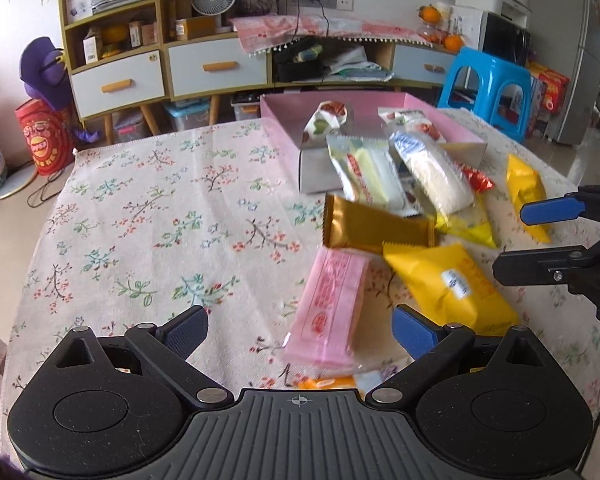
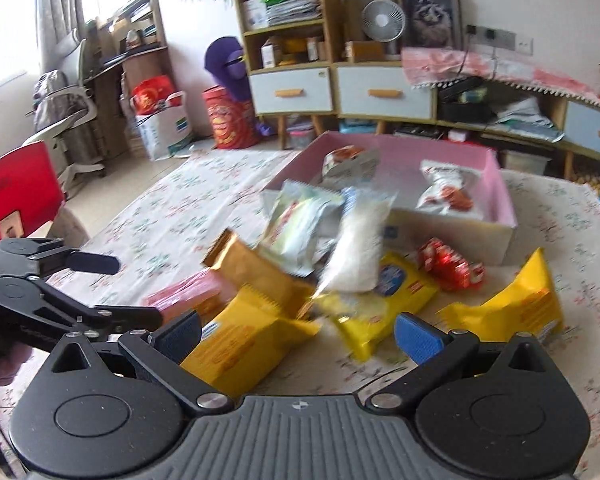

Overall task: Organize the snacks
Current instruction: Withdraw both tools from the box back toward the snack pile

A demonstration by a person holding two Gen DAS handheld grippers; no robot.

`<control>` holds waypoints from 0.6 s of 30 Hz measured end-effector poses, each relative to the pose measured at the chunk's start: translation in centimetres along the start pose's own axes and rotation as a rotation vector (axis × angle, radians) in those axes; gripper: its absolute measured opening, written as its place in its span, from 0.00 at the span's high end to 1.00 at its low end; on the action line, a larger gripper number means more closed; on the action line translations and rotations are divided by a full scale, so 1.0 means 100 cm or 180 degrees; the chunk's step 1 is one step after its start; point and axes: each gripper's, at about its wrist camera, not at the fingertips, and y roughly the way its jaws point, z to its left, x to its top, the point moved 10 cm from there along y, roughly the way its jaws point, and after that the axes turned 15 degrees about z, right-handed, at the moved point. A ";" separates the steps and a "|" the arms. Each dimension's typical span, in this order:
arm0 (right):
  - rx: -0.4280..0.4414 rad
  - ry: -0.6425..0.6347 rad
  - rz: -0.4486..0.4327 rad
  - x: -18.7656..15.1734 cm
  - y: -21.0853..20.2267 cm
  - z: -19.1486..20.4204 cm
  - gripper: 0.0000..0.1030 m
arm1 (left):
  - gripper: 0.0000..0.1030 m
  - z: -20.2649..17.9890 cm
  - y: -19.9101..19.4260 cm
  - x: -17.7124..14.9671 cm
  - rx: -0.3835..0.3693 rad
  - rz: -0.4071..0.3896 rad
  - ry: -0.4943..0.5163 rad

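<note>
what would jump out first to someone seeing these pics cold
A bright heap of snack packets, among them a yellow packet, a gold wrapper and a pink wrapper, sprawls on the floral tablecloth. Just behind it sits an open pink box with only a couple of snacks inside. Both grippers are open and empty: the left gripper is over the pink wrapper, the right gripper at the heap's near edge.

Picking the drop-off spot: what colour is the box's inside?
Pink inside the box, with pale outer walls; the right wrist view shows it best.
</note>
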 end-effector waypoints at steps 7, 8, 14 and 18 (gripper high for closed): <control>0.0109 0.0056 0.0099 -0.005 0.014 0.015 0.08 | 0.04 0.011 0.010 -0.005 -0.0057 0.0040 0.0001; 0.0125 0.0063 0.0118 -0.005 0.016 0.018 0.08 | 0.04 0.012 0.011 -0.005 -0.0073 0.0036 -0.0014; 0.0040 -0.0035 0.0282 -0.013 0.034 0.024 0.08 | 0.06 0.017 0.014 -0.003 -0.0110 -0.0025 -0.0092; -0.0040 -0.0114 0.0350 -0.020 0.033 0.018 0.08 | 0.06 0.018 0.016 -0.002 -0.0184 -0.0041 -0.0147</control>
